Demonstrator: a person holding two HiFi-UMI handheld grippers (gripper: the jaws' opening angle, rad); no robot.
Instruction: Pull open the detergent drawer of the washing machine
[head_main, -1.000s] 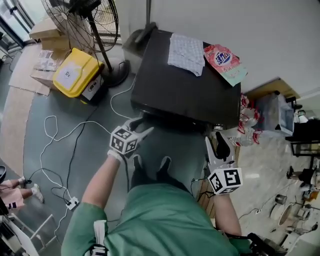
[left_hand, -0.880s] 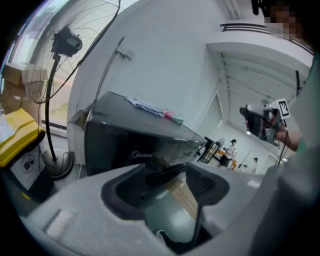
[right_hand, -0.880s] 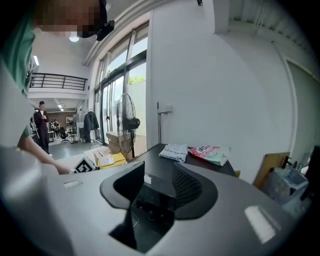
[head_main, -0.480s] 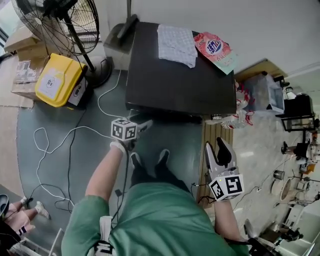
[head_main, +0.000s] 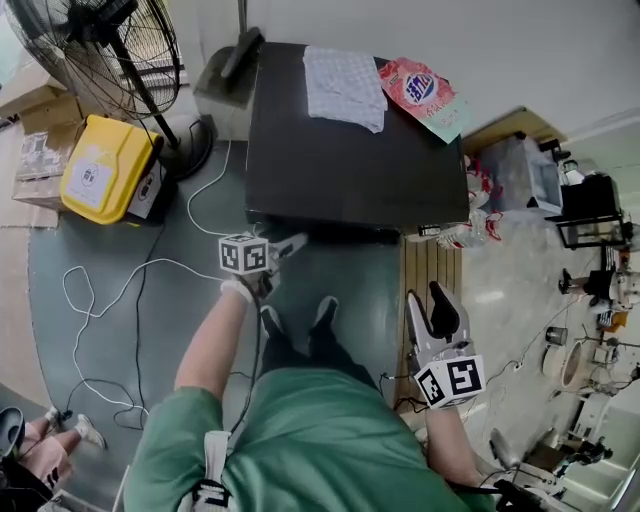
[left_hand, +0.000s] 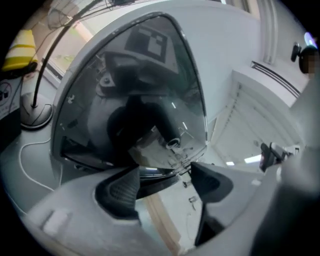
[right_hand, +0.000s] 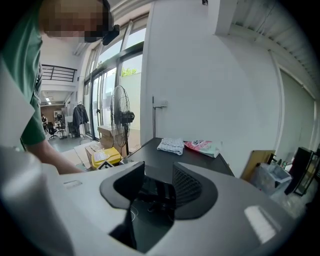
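Observation:
The washing machine (head_main: 350, 165) shows its black top in the head view; its front face and detergent drawer are hidden there. My left gripper (head_main: 290, 245) is at the machine's front left corner. In the left gripper view it (left_hand: 162, 182) faces the round glass door (left_hand: 135, 100) from close up. Its jaws are opening, and only the door's dark lower rim shows beyond the gap. I cannot pick out the drawer in that view. My right gripper (head_main: 428, 305) hangs open and empty to the right of the machine, pointing across the top (right_hand: 200, 160).
A folded cloth (head_main: 345, 85) and a pink detergent bag (head_main: 420, 95) lie on the machine's top. A standing fan (head_main: 90, 50) and a yellow box (head_main: 105, 170) are at the left. White cables (head_main: 110, 290) trail over the floor. A plastic bin (head_main: 520, 180) stands at the right.
The left gripper has sunk along the machine's front and rolled, with its jaws wider apart. The right gripper has shifted only slightly.

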